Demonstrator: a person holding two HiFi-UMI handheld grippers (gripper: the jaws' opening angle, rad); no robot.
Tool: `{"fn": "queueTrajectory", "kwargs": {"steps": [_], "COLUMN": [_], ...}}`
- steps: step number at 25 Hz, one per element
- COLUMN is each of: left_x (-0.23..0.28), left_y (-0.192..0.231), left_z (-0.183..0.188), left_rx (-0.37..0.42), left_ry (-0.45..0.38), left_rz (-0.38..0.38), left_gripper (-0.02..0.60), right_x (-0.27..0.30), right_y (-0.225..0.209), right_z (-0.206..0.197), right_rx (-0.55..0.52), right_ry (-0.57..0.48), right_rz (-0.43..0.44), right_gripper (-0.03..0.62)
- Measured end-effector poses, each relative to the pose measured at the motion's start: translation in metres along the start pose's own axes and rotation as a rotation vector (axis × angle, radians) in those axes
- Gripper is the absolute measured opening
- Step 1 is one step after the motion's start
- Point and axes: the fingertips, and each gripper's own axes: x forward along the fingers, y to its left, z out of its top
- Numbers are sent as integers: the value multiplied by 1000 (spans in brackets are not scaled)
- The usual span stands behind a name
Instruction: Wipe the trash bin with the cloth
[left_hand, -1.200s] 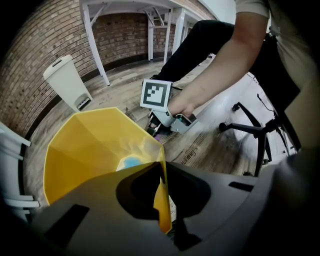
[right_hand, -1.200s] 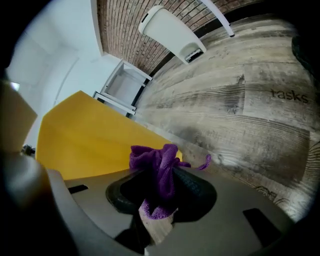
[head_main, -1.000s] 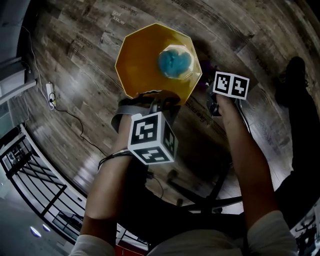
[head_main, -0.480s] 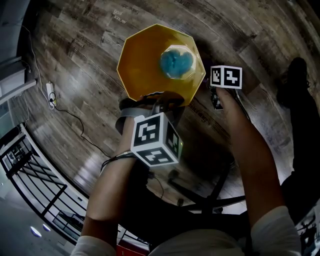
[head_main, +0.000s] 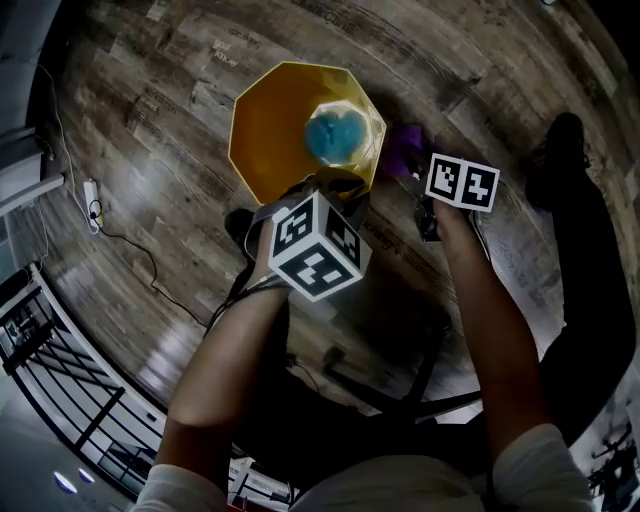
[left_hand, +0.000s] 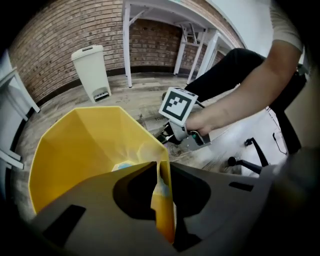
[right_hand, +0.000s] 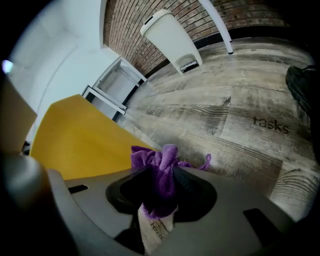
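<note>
Firmly, the left gripper (left_hand: 161, 187) clamps its jaws on the near rim of the yellow trash bin (head_main: 275, 135), one jaw inside the wall and one outside. The marker cube (head_main: 315, 245) on that gripper sits just below the rim in the head view. The right gripper (right_hand: 159, 192) pinches a bunched purple cloth (right_hand: 159, 172) between its jaws, and loose folds stick out past the tips. In the head view the cloth (head_main: 405, 160) sits just beside the bin's outer wall on the right; whether it touches the wall cannot be told.

The bin stands upright on a wood-look floor (head_main: 150, 100), its mouth open upward, with a pale blue patch (head_main: 335, 135) at the bottom. Further off, a white pedal bin (left_hand: 92, 72) stands against a brick wall (left_hand: 60, 35), next to white table legs (left_hand: 126, 45). The word "tasks" (right_hand: 270, 125) is printed on the floor. A power strip (head_main: 92, 200) with its cable lies at the left.
</note>
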Motion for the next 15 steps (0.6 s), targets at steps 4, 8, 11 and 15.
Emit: {"fn": "queueTrajectory", "kwargs": {"steps": [4,8,11,15], "left_x": [-9,-25,-36,-39], "left_y": [0,-3,-5,-2], "left_z": [17,10,-9,-32], "left_rx": [58,164,202,248], "left_ry": [-32,-3,42,111], "left_rz": [17,39,29,43], "left_gripper": [48,126,144,144], "right_x": [-30,-57,-75,-93], "right_y": [15,34,51,77], "right_z": [5,3,-4,-5], "right_rx": [48,89,127,156], "right_ry": [-71,-123,-146,-177], "right_rz": [48,116,173,293], "right_gripper": [130,130,130,130]}}
